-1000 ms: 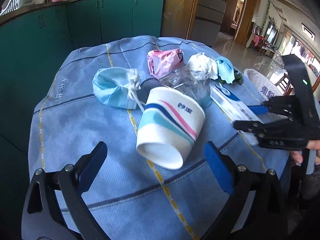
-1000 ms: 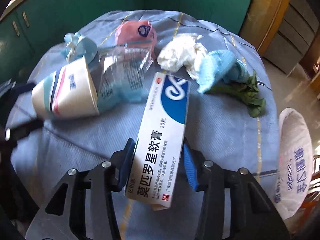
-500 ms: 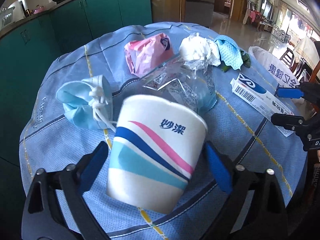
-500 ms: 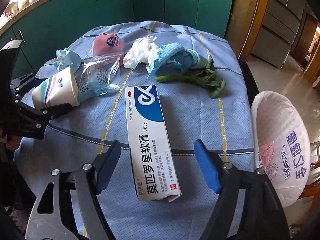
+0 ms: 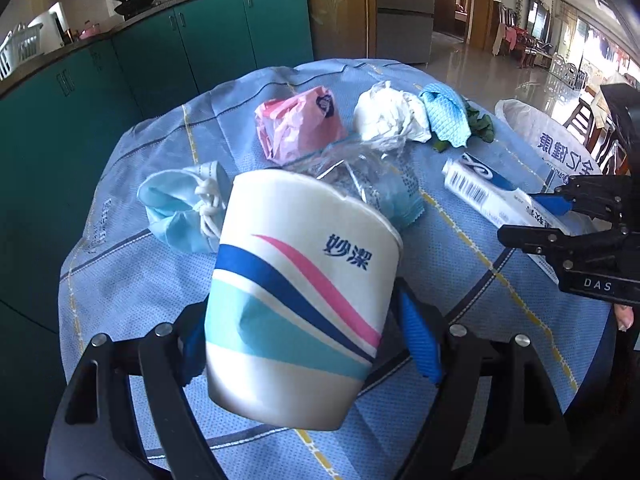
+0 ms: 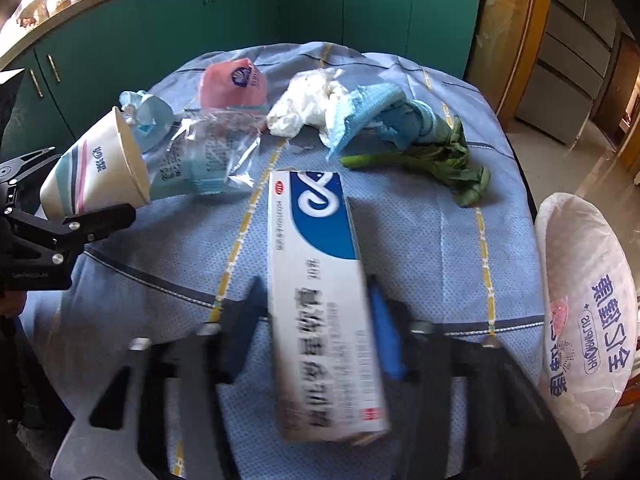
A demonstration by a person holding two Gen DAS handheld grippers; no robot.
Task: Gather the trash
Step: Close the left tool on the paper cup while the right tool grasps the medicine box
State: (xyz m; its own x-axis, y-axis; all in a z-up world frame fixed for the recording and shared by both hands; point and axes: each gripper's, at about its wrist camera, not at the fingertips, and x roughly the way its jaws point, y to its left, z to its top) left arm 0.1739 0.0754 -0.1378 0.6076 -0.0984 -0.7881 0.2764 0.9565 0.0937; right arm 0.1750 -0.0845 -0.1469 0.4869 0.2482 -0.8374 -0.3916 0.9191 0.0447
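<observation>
A white paper cup [image 5: 296, 280] with blue, pink and teal stripes lies tilted between the blue pads of my left gripper [image 5: 304, 340]. Its jaws are closing, the pads press on the cup's sides, and the wall shows a dent. The right wrist view shows the same cup [image 6: 92, 184] at far left. A long white and blue ointment box [image 6: 316, 240] sits lengthwise between the pads of my right gripper [image 6: 316, 324]. Those jaws are closing too and touch both long sides. In the left wrist view the box [image 5: 480, 188] and right gripper [image 5: 532, 216] appear at right.
The blue tablecloth [image 5: 140, 280] carries a face mask [image 5: 180, 208], a clear plastic bag [image 5: 360, 172], a pink wrapper [image 5: 300, 128], crumpled white tissue [image 5: 388, 116], a blue cloth [image 5: 444, 116] and a green vegetable stalk [image 6: 440, 156]. A white bag-lined bin [image 6: 588, 312] stands beside the table's right edge.
My left gripper moved forward around the cup and its jaws narrowed onto it. My right gripper let go of the box, spread wide, then came back in against its sides.
</observation>
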